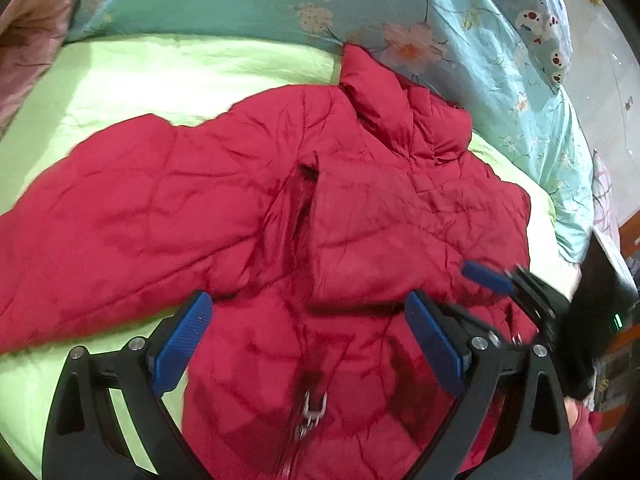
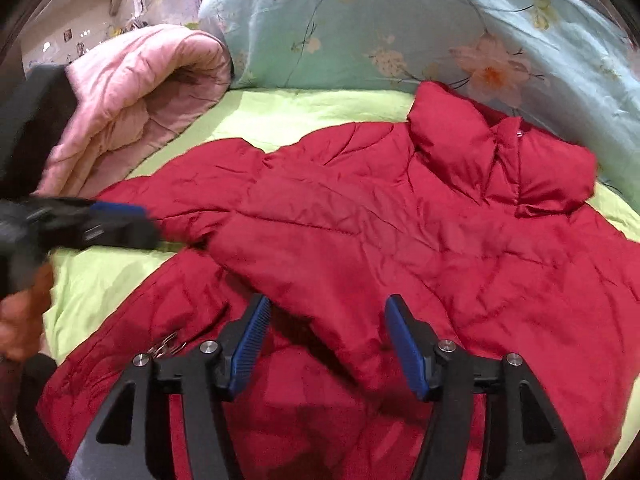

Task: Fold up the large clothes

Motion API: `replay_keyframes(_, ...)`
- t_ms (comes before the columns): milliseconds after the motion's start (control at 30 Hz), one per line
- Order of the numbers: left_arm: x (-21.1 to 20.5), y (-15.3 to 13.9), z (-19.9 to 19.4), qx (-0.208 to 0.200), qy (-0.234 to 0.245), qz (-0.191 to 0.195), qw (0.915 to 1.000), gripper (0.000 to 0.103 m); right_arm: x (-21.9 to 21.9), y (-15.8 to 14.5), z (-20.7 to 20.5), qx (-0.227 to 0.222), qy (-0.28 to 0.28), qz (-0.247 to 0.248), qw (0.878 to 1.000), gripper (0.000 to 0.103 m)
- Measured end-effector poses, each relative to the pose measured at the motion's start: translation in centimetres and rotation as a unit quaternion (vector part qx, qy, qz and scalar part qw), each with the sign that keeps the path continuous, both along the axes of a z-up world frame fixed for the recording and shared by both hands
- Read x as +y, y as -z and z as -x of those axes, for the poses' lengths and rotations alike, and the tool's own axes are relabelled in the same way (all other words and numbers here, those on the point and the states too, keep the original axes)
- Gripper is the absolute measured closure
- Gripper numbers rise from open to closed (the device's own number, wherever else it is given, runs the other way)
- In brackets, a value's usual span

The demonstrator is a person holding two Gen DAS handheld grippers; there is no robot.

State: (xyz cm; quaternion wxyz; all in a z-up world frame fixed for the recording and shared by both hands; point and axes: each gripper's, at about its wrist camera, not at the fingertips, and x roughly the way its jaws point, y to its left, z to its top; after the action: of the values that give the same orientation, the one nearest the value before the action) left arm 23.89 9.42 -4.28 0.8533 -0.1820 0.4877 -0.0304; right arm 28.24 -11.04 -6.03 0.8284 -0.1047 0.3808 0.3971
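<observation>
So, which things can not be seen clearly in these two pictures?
- Left wrist view: the red jacket hem and lower zipper are cut off by the bottom edge and covered by the left tool.
- Left wrist view: the right tool is blurred at the right edge.
- Right wrist view: the left tool is blurred, so its fingers are unclear.
- Right wrist view: small wall items are too small.

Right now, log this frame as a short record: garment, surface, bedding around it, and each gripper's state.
garment: red jacket spread out, collar at the far end
surface: green sheet
bedding: floral quilt behind the collar; pink quilt rolled at one side
left gripper: open, over the zipper pull, nothing held
right gripper: open over the jacket, nothing held
</observation>
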Motion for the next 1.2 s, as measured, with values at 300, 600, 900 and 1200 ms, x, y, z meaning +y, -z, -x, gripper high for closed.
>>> replay_keyframes(300,-2.0,3.0,-5.9,0.020,0.018,0.008,0.9996,0.036,-7.6,-1.8,0.9,0.009,0.071,-0.028,0.997,0.041)
replay_keyframes(600,-1.7,-0.2,-4.2,-0.044,0.011,-0.063,0.9970,0.095,-17.0,-4.2,-0.9,-0.004,0.208,-0.070,0.976,0.041)
replay_keyframes(900,-0.9,3.0,-4.3,-0.007,0.002,-0.089,0.9960,0.095,-19.0,-3.1,-4.9,0.036,0.260,-0.080,0.962,0.041)
replay_keyframes(1200,-1.4,3.9,-5.6,-0.005,-0.001,-0.104,0.9945,0.092,-14.1,2.5,-11.5,0.040,0.248,0.050,0.967,0.042)
